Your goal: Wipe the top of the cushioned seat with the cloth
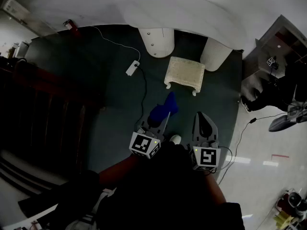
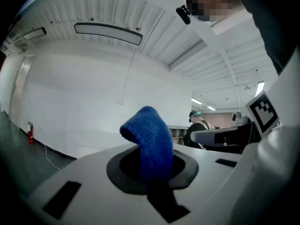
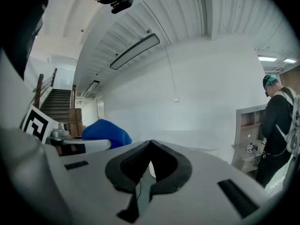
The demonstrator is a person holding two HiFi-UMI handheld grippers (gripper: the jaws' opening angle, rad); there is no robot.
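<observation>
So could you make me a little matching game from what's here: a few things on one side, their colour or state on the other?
1 cloth
2 seat
3 right tongs
4 power strip

a cream, on the floor
b shut, empty
c blue, gripped
d white, with a cord

Pairs: 1c, 2a, 3b, 4d

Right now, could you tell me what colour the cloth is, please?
The cloth is blue; the left gripper view shows it best.

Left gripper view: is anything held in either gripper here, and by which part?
The left gripper pinches the blue cloth by its lower end; the rest arches up past the jaws. The right gripper is shut and holds nothing.
</observation>
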